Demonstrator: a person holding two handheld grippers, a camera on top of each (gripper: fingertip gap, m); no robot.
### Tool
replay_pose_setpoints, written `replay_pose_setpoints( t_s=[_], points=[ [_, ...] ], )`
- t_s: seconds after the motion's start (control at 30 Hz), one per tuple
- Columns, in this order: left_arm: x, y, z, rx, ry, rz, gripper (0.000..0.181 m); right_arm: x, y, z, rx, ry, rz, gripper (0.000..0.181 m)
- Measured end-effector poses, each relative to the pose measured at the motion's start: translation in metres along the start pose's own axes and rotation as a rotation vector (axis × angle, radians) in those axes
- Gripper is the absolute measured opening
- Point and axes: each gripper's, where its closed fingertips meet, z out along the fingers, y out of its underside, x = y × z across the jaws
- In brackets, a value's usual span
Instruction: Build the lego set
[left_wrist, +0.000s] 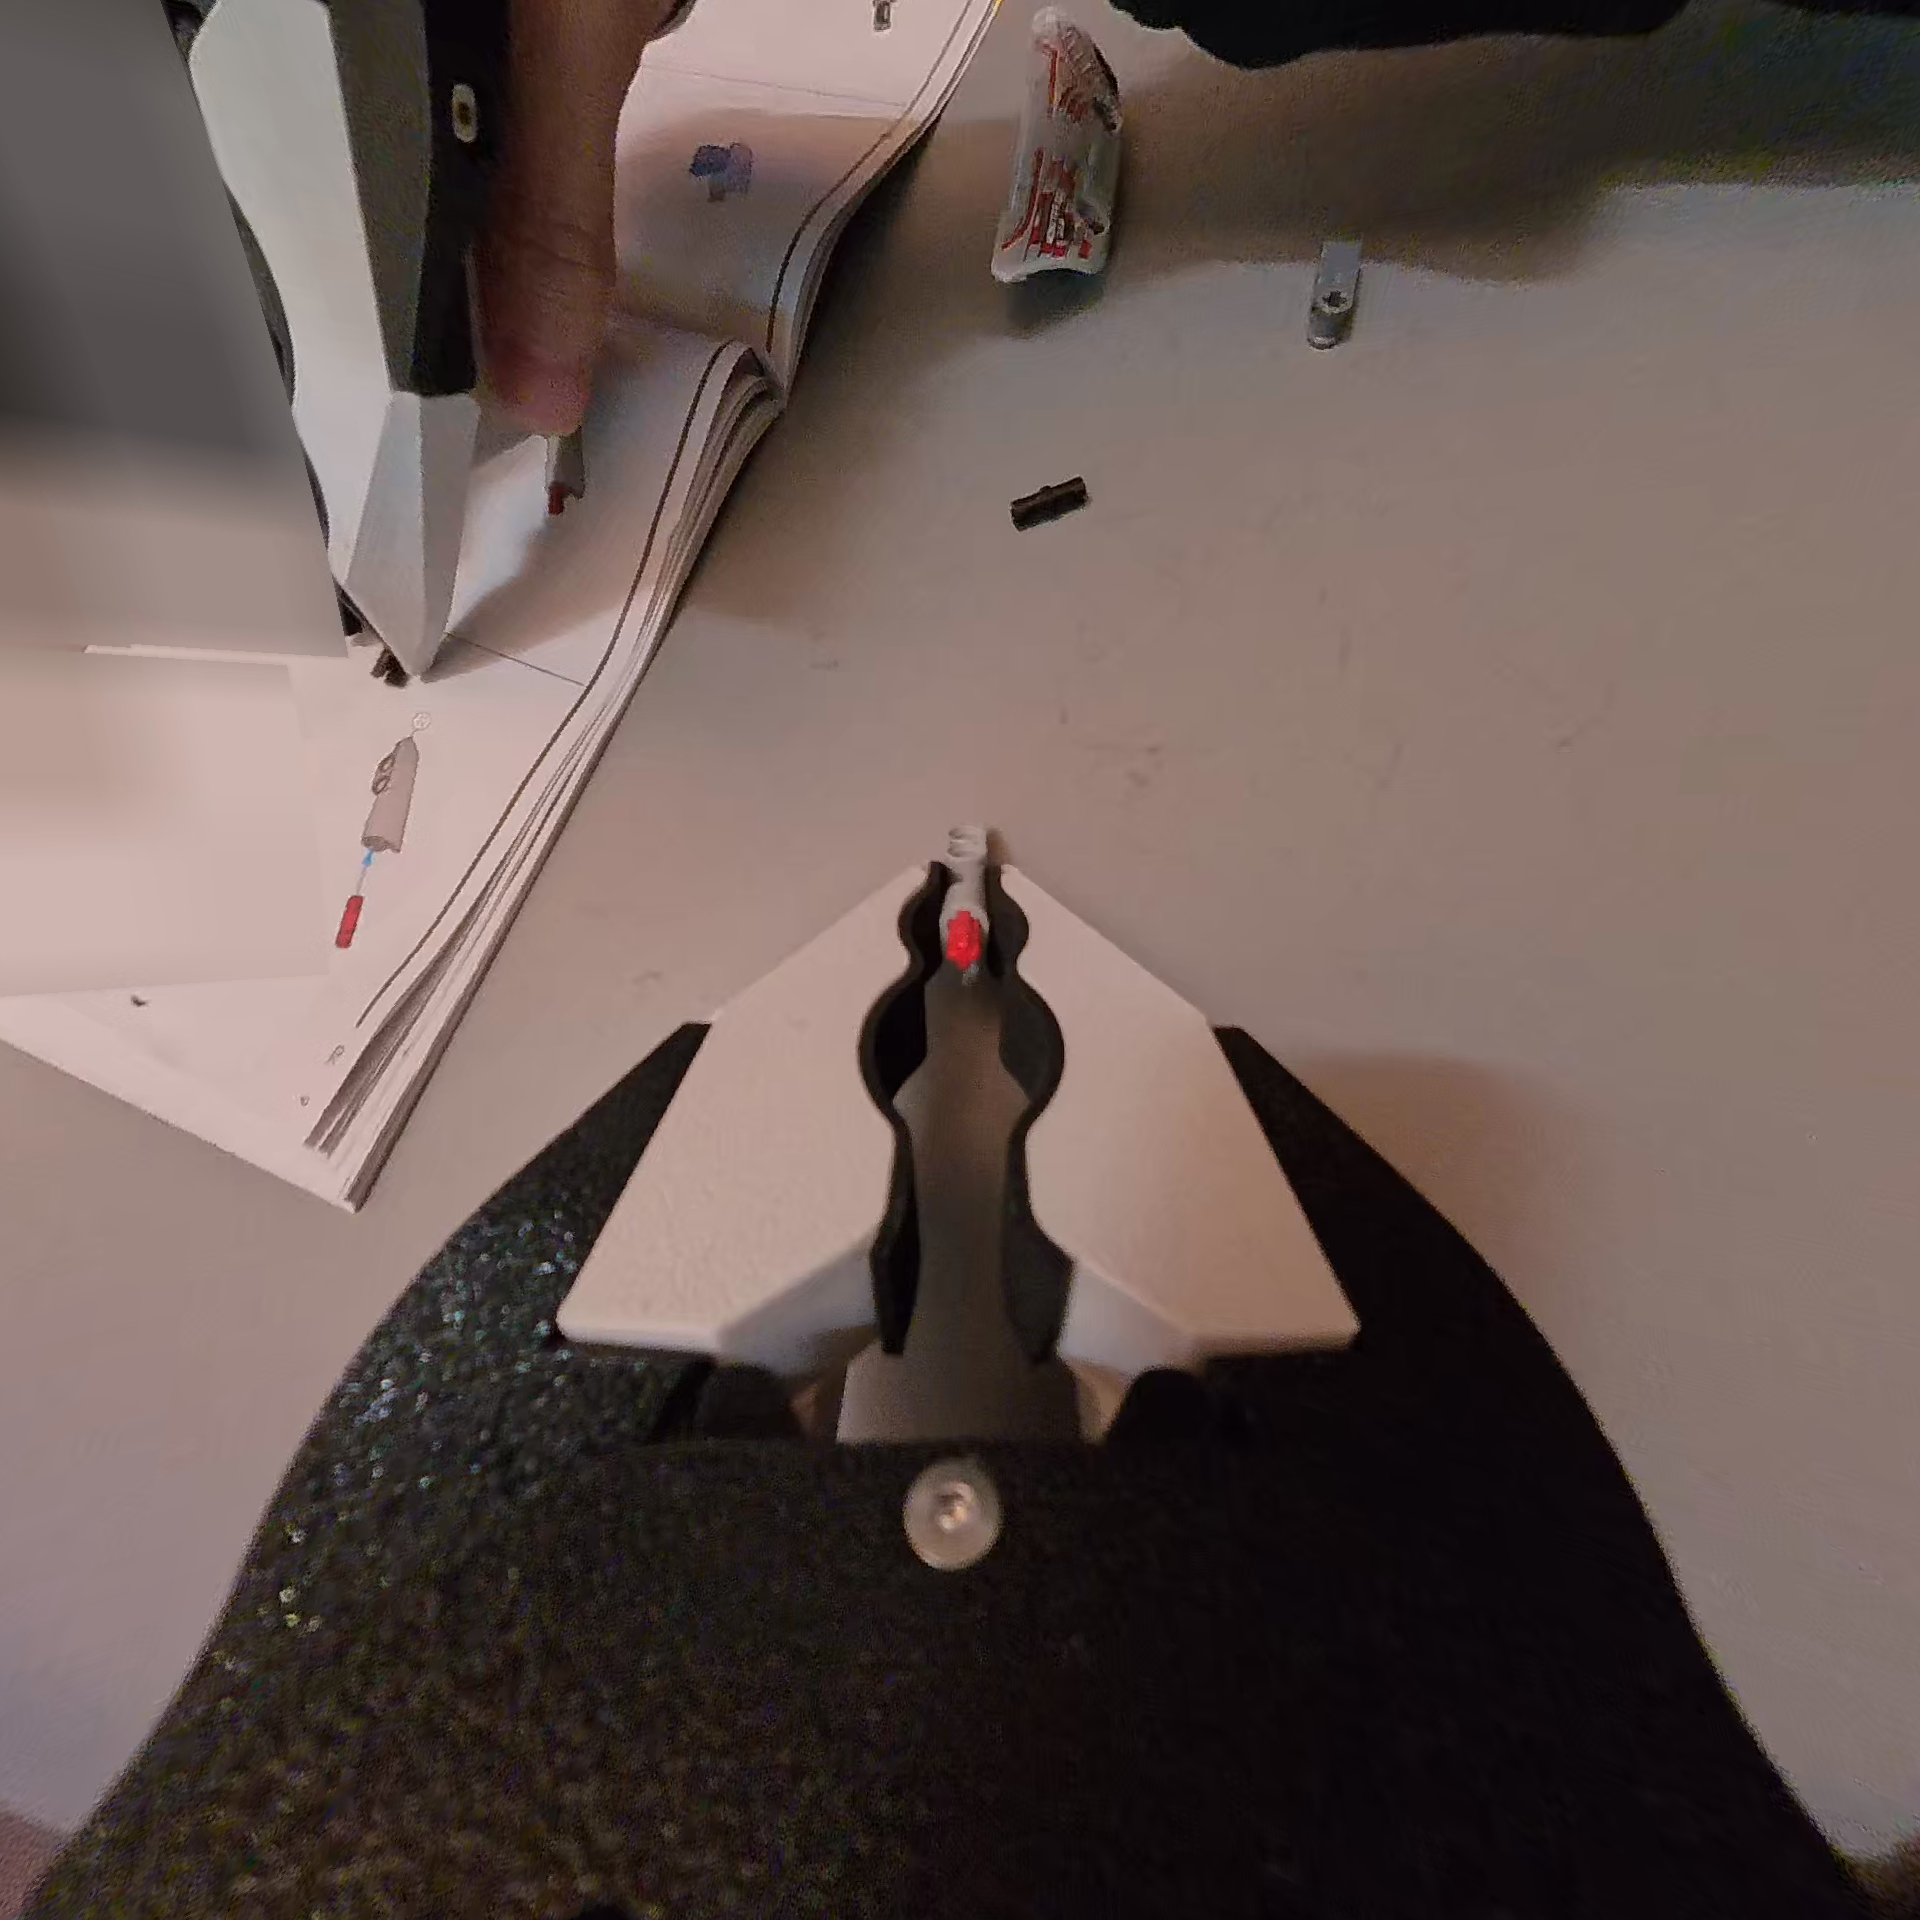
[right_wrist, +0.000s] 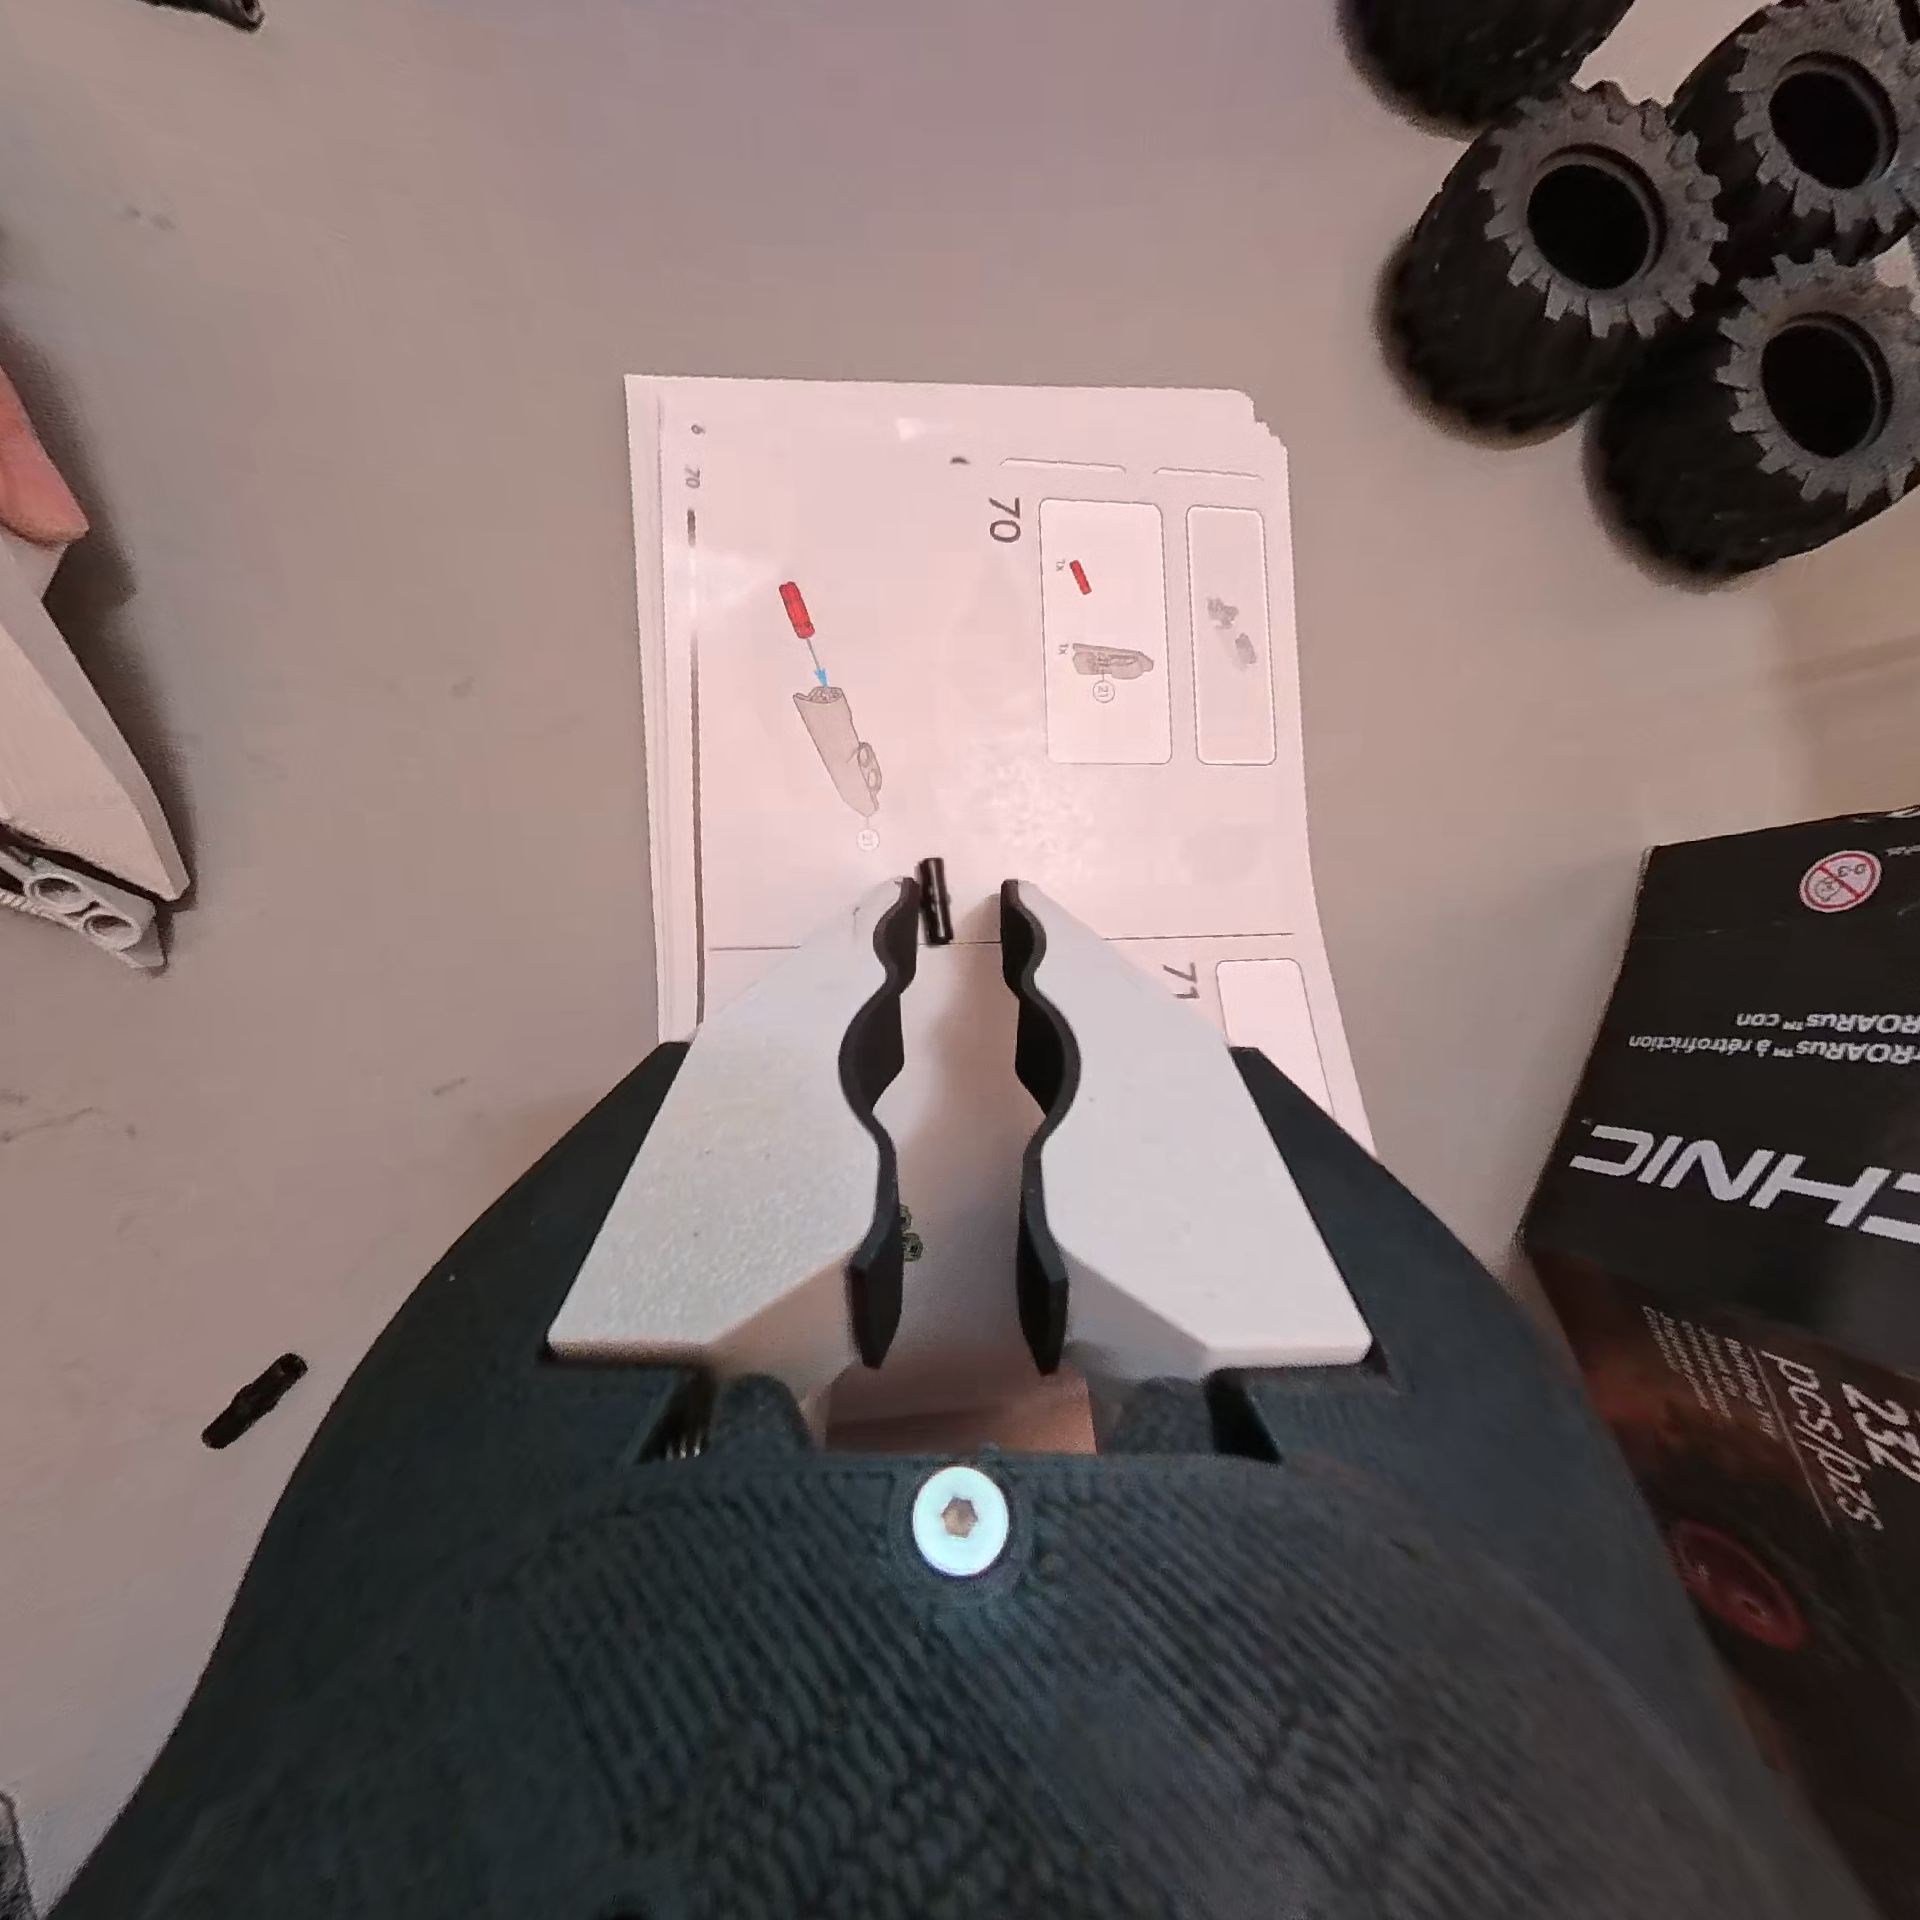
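My left gripper (left_wrist: 966, 904) is shut on a small grey Lego piece (left_wrist: 966, 868) with a red axle (left_wrist: 963, 935) in it, held above the table. It shows at the left edge of the right wrist view (right_wrist: 94, 790). My right gripper (right_wrist: 951, 899) is open, tips down on the open instruction booklet (right_wrist: 935, 623). A small black pin (right_wrist: 932, 902) stands between the fingers, against the left pad. The right gripper also shows in the left wrist view (left_wrist: 400, 655), with a person's finger (left_wrist: 540, 312) beside it.
Another black pin (left_wrist: 1049, 502) lies on the table; it also shows in the right wrist view (right_wrist: 252, 1401). A grey connector (left_wrist: 1332, 296) and a plastic bag (left_wrist: 1060, 156) lie further off. Several black tires (right_wrist: 1662, 260) and the black set box (right_wrist: 1766, 1143) stand right of the booklet. Tip to tip, the grippers are about 15 cm apart.
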Motion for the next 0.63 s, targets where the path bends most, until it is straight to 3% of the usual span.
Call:
replay_pose_setpoints(
  t_s=[0.2, 0.43, 0.53, 0.63],
  points=[
    [-0.001, 0.000, 0.000, 0.000, -0.004, -0.001, 0.004, -0.006, 0.001, -0.001, 0.050, -0.046, 0.041, 0.004],
    [-0.002, 0.000, 0.000, -0.001, -0.003, -0.013, 0.004, -0.011, -0.002, -0.011, 0.062, 0.039, -0.024, 0.003],
    [-0.002, 0.000, 0.000, -0.001, -0.003, -0.021, 0.004, -0.040, -0.020, -0.033, 0.141, -0.007, -0.033, 0.004],
    [-0.002, 0.001, 0.000, -0.002, -0.002, -0.029, 0.004, -0.075, -0.017, -0.043, 0.140, -0.051, -0.067, 0.004]
  ],
)
